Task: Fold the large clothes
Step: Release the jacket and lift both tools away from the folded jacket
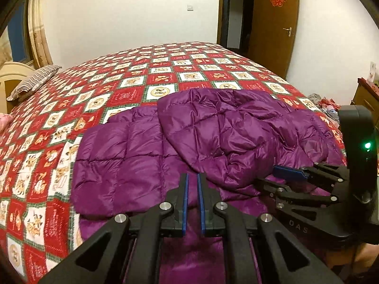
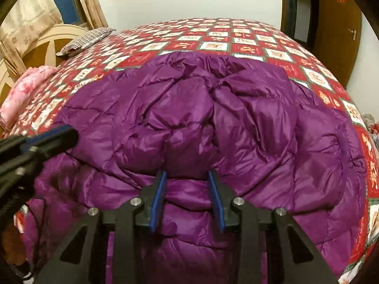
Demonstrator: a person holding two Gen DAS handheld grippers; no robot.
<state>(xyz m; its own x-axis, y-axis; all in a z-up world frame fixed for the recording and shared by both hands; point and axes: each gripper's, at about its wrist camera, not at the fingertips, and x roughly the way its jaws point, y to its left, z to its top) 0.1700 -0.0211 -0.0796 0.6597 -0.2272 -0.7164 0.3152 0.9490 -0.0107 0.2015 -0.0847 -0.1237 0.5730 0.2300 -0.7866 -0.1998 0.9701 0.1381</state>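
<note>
A large purple quilted down jacket (image 1: 213, 130) lies crumpled on the bed, with a sleeve spread flat to the left; it fills the right wrist view (image 2: 201, 118). My left gripper (image 1: 192, 179) hovers over the jacket's near edge with its blue pads a narrow gap apart and nothing between them. My right gripper (image 2: 187, 177) is open, its jaws wide apart, just above a raised fold of the jacket. The right gripper also shows at the right of the left wrist view (image 1: 279, 177). The left gripper's tip shows at the left of the right wrist view (image 2: 68, 135).
The bed carries a red, white and green checked quilt (image 1: 94, 99). A striped pillow (image 1: 33, 81) and a cream headboard (image 2: 40, 45) are at the far left. A pink blanket (image 2: 21, 94) lies by the headboard. A brown door (image 1: 274, 28) and a cluttered cabinet (image 1: 364, 94) stand right.
</note>
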